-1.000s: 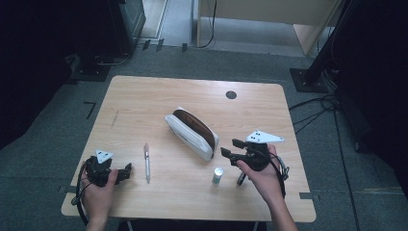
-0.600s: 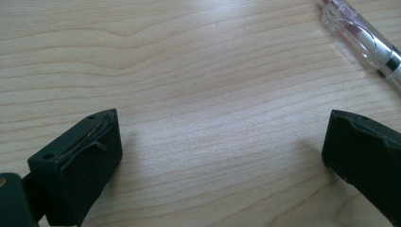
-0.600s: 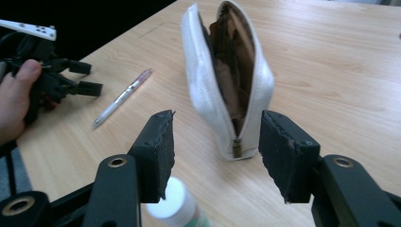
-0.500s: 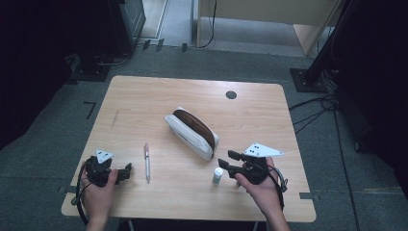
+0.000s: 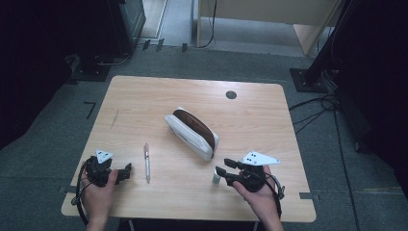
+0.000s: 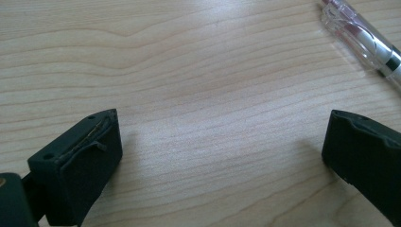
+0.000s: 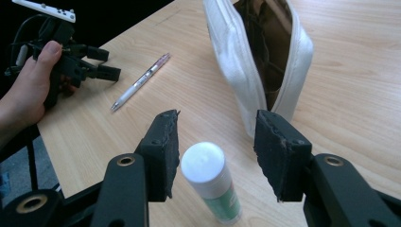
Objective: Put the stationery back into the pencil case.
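Note:
A white-capped glue stick (image 5: 217, 177) (image 7: 208, 179) stands upright on the wooden table (image 5: 144, 106) near the front right. My right gripper (image 5: 222, 167) (image 7: 217, 137) sits low around it. Its jaws have just been closing, with the stick between them. One jaw is close against the stick and a gap is left at the other. A white pencil pouch (image 5: 191, 133) (image 7: 257, 52) lies unzipped at mid-table, just beyond the stick. My left gripper (image 5: 126, 172) (image 6: 222, 146) rests open on the table at the front left, with nothing between its jaws. A clear pen (image 5: 146, 162) (image 6: 364, 40) lies just to its right.
A round dark grommet (image 5: 231, 95) sits in the tabletop near the far edge. The front table edge runs close under both hands. In the right gripper view, the left gripper (image 7: 106, 61) and its hand rest near the table corner, with the pen (image 7: 139, 82) beside them.
My right gripper has come down and leftward to the glue stick, and its jaws now straddle it. The left gripper, pen and pouch have stayed put.

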`<state>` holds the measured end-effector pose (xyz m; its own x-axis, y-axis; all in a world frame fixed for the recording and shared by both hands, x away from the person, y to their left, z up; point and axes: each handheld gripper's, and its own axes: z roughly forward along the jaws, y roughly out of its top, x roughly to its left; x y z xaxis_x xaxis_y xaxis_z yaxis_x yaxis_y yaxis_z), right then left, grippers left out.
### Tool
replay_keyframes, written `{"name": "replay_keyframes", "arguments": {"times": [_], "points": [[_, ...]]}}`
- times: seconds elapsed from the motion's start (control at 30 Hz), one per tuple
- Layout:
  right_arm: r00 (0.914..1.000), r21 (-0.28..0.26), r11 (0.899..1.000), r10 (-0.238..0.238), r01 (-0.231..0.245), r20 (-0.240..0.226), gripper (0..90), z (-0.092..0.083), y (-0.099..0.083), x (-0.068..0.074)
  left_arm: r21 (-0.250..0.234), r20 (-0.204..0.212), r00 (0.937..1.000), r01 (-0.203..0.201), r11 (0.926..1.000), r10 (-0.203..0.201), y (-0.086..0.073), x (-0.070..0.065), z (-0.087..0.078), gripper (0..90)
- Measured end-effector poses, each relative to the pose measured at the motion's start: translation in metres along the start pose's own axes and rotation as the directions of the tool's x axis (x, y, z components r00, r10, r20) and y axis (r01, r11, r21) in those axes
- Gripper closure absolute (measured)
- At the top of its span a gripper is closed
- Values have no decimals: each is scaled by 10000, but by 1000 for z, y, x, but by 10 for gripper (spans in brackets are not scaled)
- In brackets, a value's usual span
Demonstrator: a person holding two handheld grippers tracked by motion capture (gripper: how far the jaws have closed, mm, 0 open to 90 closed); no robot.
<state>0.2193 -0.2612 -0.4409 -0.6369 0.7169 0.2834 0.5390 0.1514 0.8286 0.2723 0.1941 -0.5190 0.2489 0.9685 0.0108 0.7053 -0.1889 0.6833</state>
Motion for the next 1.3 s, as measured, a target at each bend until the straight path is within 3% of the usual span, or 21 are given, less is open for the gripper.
{"name": "replay_keyframes", "arguments": {"times": [0.2, 0.8, 1.03, 1.3], "points": [[9994, 34, 9999, -157, 158, -293, 530, 2, -6, 4, 1, 4, 10000, -13, 10000, 13, 0, 0, 0, 0], [9994, 277, 9992, -307, 302, 155, 581, 14, -23, 6, -19, 9, 10000, 18, 10000, -18, 0, 0, 0, 0], [9955, 98, 9978, -668, 663, 671, 654, 12, -26, 9, -22, 12, 10000, 17, 10000, -17, 0, 0, 0, 0], [9969, -20, 9993, -372, 374, 688, 656, 10, -21, 5, -21, 9, 10000, 21, 10000, -21, 0, 0, 0, 0]]}}
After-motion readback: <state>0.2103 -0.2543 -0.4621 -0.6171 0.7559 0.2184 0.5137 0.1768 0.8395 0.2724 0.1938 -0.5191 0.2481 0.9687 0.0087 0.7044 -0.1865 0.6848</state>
